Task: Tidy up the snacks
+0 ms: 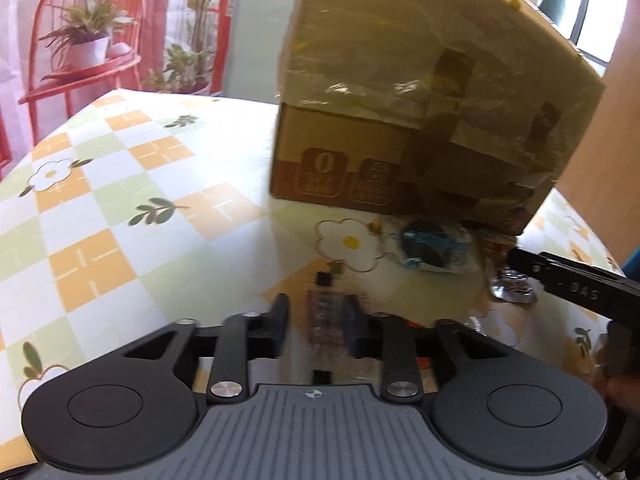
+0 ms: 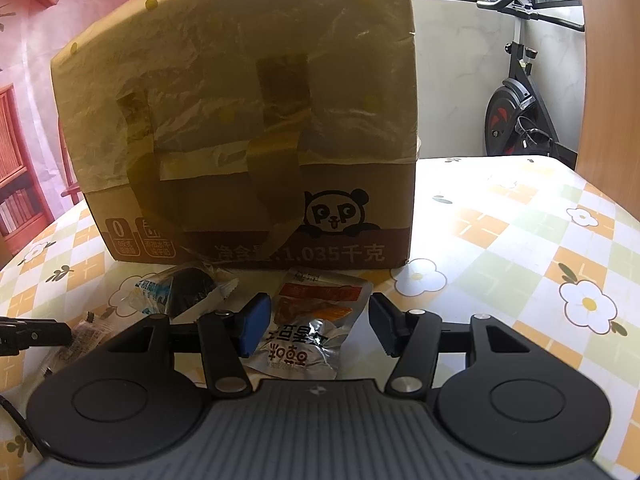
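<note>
We see the left gripper (image 1: 318,326) clenched on a small clear-wrapped snack (image 1: 322,312), blurred in the left wrist view; its pads press the packet from both sides. Ahead of it and to its right lies a dark round snack in a blue-and-clear wrapper (image 1: 430,250), just in front of the taped cardboard box (image 1: 420,92) that stands on the checked flower tablecloth (image 1: 120,208).

We see the right gripper (image 2: 316,322) released, its blue pads (image 2: 252,326) standing apart. A silver-and-orange foil pouch (image 2: 316,320) lies flat on the cloth between and under the fingers; whether the pads touch it we cannot tell. The blue-wrapped snack (image 2: 188,290) sits just ahead of its left finger, near the box (image 2: 240,100). At the far left of this view the left gripper's finger (image 2: 36,334) reaches in at a clear packet (image 2: 86,330). Beyond the table, to the right, stands an exercise bike (image 2: 516,112)
</note>
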A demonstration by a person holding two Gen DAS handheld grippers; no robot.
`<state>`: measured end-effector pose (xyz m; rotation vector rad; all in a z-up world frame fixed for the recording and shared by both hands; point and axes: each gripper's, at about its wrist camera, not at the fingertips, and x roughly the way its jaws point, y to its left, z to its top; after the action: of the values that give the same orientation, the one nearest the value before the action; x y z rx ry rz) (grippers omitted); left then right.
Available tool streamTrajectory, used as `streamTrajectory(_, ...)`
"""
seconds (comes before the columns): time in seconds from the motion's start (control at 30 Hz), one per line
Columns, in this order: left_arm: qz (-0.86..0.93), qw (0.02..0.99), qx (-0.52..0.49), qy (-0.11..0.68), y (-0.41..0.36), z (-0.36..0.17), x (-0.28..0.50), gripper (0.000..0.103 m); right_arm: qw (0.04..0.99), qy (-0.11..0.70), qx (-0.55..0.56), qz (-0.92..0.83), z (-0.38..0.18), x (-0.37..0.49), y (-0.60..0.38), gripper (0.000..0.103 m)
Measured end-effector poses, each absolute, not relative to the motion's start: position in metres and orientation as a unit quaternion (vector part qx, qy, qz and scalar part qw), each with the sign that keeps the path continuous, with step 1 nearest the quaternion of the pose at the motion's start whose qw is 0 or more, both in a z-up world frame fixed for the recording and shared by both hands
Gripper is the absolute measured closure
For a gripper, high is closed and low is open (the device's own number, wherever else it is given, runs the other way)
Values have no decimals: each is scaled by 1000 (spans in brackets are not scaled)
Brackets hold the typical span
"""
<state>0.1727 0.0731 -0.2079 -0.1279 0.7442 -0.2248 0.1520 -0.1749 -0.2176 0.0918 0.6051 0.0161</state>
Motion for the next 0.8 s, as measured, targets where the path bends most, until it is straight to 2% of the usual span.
streamTrajectory(0.27, -109, 929, 18, 354, 44, -215, 164, 57, 953, 298, 47, 9, -218, 152, -175, 45)
streamTrajectory(0.57, -116, 927, 47, 353, 31, -216, 157, 46, 953, 297, 52, 10, -218, 150, -177, 45)
streamTrajectory(0.67, -110, 930, 37, 348, 38, -214, 155, 60, 953, 297, 52, 9, -218, 150, -177, 45)
streamTrajectory(0.8, -86, 933, 13, 349, 52, -213, 157, 62, 953, 299, 53, 9, -218, 150, -178, 45)
